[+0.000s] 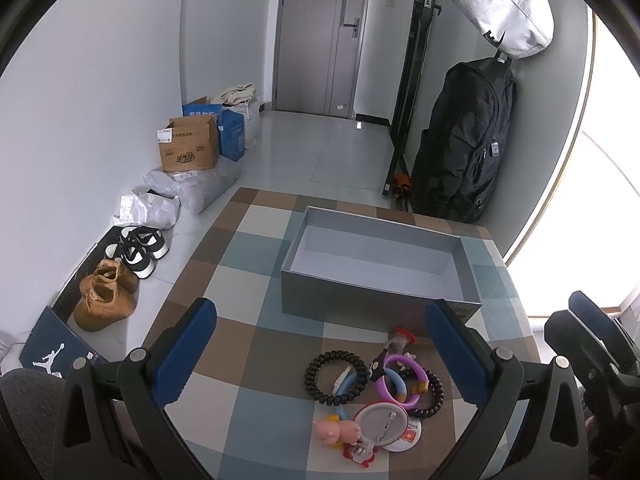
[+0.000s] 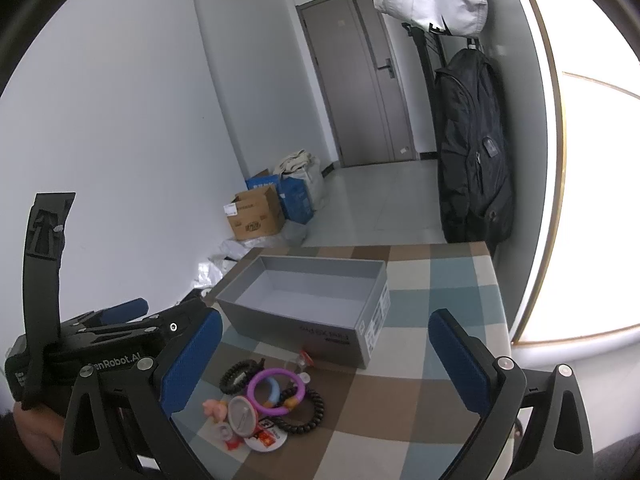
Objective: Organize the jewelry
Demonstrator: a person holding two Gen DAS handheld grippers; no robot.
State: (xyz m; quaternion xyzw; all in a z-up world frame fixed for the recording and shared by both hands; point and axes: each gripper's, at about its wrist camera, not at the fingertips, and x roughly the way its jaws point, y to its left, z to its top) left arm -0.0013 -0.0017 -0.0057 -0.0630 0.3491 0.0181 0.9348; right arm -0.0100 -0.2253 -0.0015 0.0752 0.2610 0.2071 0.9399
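Jewelry (image 1: 372, 392) sits heaped on the checked tabletop (image 1: 248, 344) just in front of the empty gray box (image 1: 376, 264), w/ our left gripper (image 1: 320, 344) & right gripper (image 2: 326, 356) hovering, jaws spread, holding nothing, prob. to pick pieces; "enRobot.AI" legible on the left unit.

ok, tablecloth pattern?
The tablecloth is checked: brown, blue-grey, teal and cream squares. It shows best in the left wrist view.
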